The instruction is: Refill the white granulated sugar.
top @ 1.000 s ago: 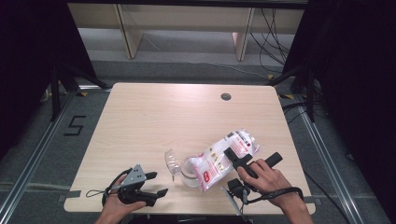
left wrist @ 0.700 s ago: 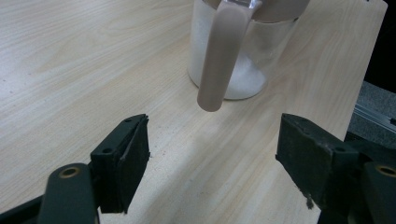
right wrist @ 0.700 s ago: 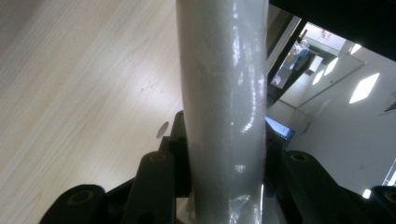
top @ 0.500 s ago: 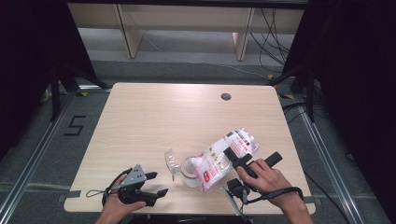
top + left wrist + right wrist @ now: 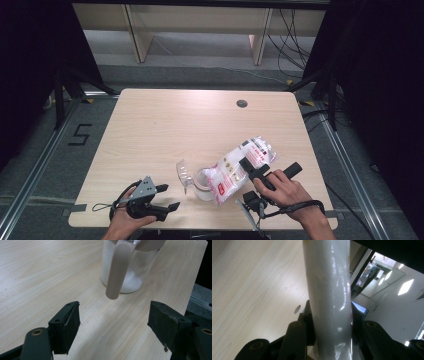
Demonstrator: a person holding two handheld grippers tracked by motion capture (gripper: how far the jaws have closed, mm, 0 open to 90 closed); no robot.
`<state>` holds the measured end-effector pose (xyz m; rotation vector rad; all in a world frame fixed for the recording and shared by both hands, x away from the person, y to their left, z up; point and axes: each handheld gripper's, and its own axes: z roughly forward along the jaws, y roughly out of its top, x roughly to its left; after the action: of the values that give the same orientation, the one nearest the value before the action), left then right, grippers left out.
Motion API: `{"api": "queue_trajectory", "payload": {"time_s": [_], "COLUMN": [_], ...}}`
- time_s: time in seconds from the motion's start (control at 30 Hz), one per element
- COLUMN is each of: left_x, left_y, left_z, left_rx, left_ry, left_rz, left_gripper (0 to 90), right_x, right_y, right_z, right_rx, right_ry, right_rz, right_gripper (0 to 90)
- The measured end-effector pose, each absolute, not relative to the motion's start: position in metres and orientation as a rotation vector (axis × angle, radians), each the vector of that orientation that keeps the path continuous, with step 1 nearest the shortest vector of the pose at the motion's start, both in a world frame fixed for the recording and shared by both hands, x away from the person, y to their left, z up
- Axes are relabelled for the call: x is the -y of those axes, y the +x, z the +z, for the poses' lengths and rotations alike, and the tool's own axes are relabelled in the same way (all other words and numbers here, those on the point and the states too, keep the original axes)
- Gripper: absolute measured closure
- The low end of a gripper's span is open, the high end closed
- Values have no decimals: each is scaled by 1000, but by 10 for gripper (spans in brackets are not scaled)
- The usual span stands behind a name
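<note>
High view: the right tongs (image 5: 253,169) clamp a white bag (image 5: 235,169), tilted with its lower end over a clear jar (image 5: 202,184) near the desk's (image 5: 165,125) front edge. The jar seems to hold white grains. The left tongs (image 5: 167,196) rest open beside it, holding nothing.

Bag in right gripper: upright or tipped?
Tipped. The bag slants mouth-down over the jar, clamped in the right gripper.

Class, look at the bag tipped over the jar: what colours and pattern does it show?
The bag is white with red labels and small red specks, clearest in the high view.
</note>
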<state>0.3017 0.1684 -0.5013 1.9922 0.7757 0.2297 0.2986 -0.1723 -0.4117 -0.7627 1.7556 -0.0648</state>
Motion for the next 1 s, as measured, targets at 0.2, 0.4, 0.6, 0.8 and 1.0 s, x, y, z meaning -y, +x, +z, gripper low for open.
{"api": "queue_trajectory", "payload": {"time_s": [0.2, 0.4, 0.6, 0.8, 1.0], "left_x": [-169, -168, -168, -168, -168], "left_y": [302, 302, 302, 301, 302], "left_z": [-501, -502, -501, -501, -501], "left_rx": [-778, -773, -775, -780, -780], "left_ry": [1991, 1991, 1992, 1991, 1991], "left_rz": [229, 226, 229, 228, 229], "left_gripper": [249, 249, 249, 249, 249], "right_x": [173, 173, 173, 173, 173], "right_y": [299, 299, 299, 299, 299], "right_z": [-412, -412, -412, -411, -411], "right_rx": [-1749, -1756, -1757, -1751, -1753], "right_ry": [-768, -763, -759, -770, -764], "right_rz": [-63, -63, -59, -62, -61], "right_gripper": [692, 693, 695, 697, 701]}}
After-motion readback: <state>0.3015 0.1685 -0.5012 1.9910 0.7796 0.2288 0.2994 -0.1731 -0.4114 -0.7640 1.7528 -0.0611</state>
